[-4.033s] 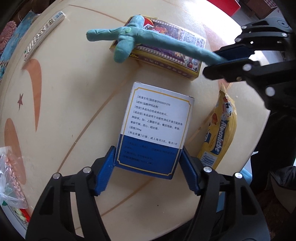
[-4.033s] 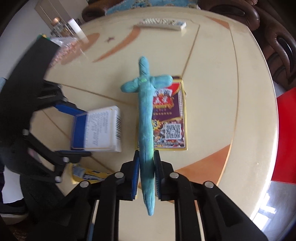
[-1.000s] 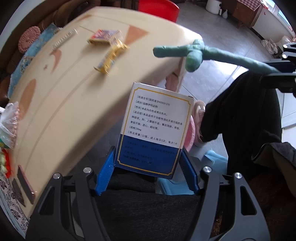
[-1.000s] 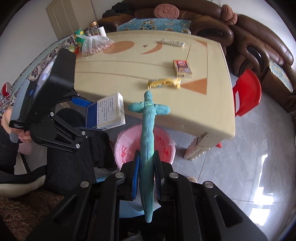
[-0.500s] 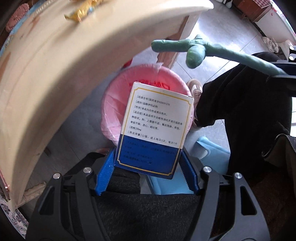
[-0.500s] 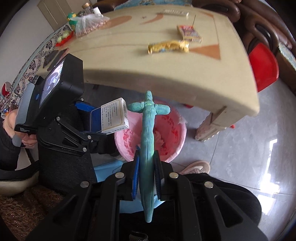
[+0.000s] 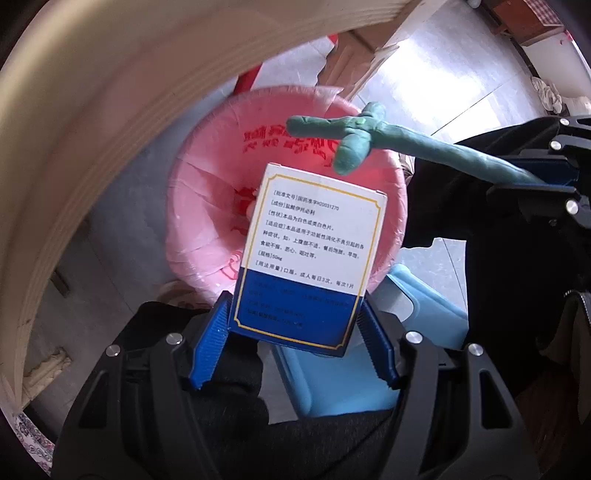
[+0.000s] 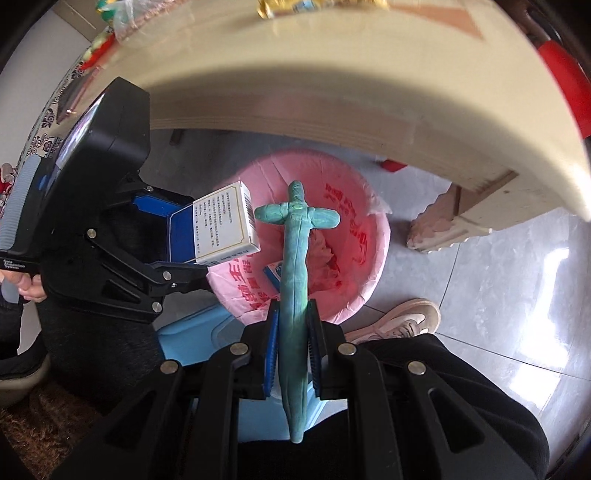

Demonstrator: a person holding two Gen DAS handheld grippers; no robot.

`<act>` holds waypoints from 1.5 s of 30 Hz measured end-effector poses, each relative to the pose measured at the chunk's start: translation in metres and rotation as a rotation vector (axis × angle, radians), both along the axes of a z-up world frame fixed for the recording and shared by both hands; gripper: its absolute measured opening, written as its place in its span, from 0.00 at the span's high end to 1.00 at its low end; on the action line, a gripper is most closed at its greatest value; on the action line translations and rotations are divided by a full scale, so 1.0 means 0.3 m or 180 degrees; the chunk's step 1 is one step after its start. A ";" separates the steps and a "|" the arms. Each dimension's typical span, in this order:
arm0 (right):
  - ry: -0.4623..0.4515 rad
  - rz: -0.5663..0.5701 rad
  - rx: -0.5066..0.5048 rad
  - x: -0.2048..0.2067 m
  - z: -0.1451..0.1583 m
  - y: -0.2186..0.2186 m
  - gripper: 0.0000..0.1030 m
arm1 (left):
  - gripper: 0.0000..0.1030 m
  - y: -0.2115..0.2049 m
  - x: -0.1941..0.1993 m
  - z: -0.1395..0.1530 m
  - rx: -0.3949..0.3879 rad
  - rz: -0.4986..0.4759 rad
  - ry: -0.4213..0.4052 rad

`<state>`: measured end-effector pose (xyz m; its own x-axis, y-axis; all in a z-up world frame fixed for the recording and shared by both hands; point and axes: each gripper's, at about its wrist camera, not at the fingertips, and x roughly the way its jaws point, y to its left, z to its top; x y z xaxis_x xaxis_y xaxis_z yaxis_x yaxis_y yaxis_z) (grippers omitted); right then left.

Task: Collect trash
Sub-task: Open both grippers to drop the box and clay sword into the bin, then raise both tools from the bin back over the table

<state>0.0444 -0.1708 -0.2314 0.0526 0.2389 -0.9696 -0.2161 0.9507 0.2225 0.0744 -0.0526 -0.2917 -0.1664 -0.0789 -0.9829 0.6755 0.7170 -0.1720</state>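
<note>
My left gripper (image 7: 293,332) is shut on a white and blue medicine box (image 7: 310,251), its blue pads pressing both sides of the box's blue end. The box (image 8: 221,225) hangs over the near rim of a pink-lined trash bin (image 7: 207,206). My right gripper (image 8: 291,332) is shut on a long teal clay cross (image 8: 295,258), which points out over the same bin (image 8: 369,251). The clay cross (image 7: 369,136) reaches in from the right in the left wrist view. Crumpled trash and a small blue-and-white box lie at the bin's bottom.
The beige table's edge (image 8: 332,92) arches over the bin, with its carved leg (image 8: 454,221) at the right. A light blue stool (image 7: 369,369) stands below my grippers. A person's dark-trousered legs and a beige shoe (image 8: 402,321) are on the grey tiled floor. A yellow wrapper (image 8: 314,7) lies on the table.
Both grippers have sunk from table height to below the table edge, over the pink bin. The bin now fills the view behind the box and the clay cross. Both grips are unchanged.
</note>
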 end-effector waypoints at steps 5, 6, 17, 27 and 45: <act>0.0102 0.0037 -0.0034 0.052 -0.092 0.024 0.85 | 0.36 -0.010 0.026 -0.101 0.0047 0.0089 0.0232; 0.0123 0.0047 -0.0043 0.063 -0.112 0.029 0.85 | 0.36 -0.009 0.033 -0.123 0.0067 0.0116 0.0279; 0.0191 0.0148 -0.0046 0.130 -0.286 0.056 0.84 | 0.36 0.004 0.054 -0.274 0.0241 0.0110 0.0635; 0.0141 0.0120 -0.0020 0.161 -0.306 0.055 0.42 | 0.24 -0.017 0.050 -0.292 0.0293 0.0045 0.0612; 0.0219 0.0014 0.0027 0.167 -0.336 0.039 0.42 | 0.23 -0.014 0.068 -0.258 0.0329 0.0056 0.0505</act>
<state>0.0946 -0.1593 -0.3321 -0.0152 0.2472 -0.9688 -0.2043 0.9477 0.2450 0.0948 -0.0569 -0.3691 -0.3193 0.0169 -0.9475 0.6330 0.7479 -0.2000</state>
